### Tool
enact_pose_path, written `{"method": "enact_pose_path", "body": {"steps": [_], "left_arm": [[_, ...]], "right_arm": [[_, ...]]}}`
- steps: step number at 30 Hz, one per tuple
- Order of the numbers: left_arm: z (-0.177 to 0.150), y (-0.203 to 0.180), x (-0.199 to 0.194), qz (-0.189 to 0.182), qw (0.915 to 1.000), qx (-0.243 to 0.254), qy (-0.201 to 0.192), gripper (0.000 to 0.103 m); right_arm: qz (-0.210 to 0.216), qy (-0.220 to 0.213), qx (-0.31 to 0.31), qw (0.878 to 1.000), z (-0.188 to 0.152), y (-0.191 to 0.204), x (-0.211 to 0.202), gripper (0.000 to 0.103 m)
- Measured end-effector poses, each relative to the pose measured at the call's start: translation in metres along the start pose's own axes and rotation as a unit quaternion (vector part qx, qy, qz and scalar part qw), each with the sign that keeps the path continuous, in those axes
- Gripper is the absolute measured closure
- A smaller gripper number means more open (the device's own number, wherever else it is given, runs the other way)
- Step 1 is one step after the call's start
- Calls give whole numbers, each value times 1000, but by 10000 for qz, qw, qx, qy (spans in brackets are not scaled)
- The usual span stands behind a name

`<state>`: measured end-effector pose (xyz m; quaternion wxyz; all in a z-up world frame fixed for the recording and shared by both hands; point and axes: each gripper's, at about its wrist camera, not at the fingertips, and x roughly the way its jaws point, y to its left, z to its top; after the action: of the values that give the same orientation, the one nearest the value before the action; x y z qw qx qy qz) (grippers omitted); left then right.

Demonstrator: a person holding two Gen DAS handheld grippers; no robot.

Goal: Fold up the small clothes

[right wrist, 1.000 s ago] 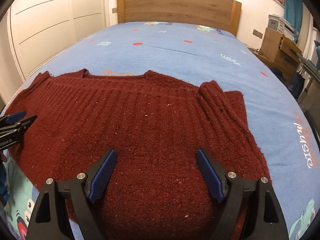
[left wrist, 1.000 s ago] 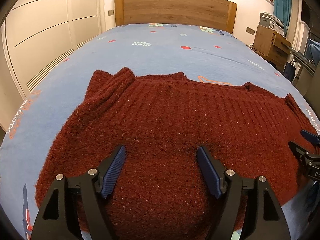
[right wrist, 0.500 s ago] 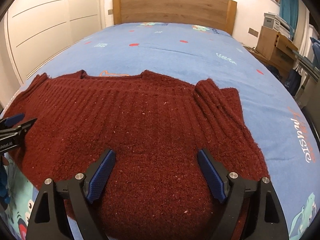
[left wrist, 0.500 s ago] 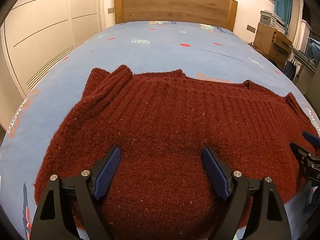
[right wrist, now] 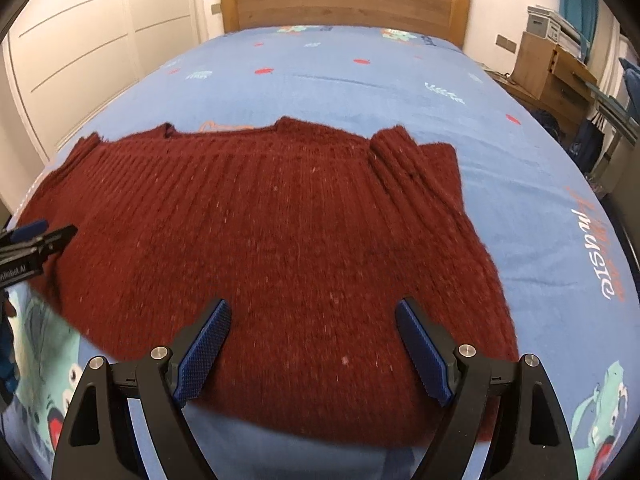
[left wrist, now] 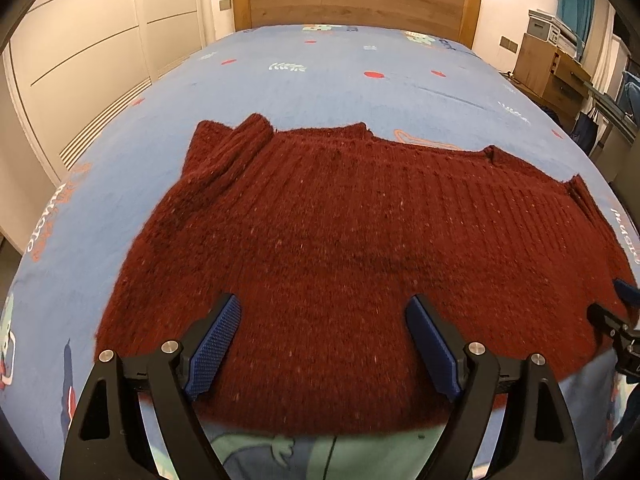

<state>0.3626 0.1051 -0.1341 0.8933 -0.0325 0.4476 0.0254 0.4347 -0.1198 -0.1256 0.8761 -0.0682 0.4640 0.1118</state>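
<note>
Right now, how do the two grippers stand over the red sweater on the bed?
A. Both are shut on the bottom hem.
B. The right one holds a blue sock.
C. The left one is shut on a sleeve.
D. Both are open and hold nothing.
D. The left gripper and the right gripper both show wide-apart blue pads, with the red sweater lying flat on the bed between them, not pinched.

Fuzzy knit showing against smooth printed cloth

The sweater is looking like coarse, ribbed wool; the bedsheet is lying smooth and matt; the headboard is showing satin wood grain; 2 gripper pads are looking like textured blue rubber.
</note>
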Motion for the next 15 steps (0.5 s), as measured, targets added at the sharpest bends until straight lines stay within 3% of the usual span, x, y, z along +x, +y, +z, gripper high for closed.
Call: {"method": "enact_pose_path", "body": {"steps": [15], "left_arm": [[-48, 53, -39, -480, 9932, -981, 414, 21]], "right_arm": [[114, -13, 495, 9987, -51, -14, -63, 17]]}}
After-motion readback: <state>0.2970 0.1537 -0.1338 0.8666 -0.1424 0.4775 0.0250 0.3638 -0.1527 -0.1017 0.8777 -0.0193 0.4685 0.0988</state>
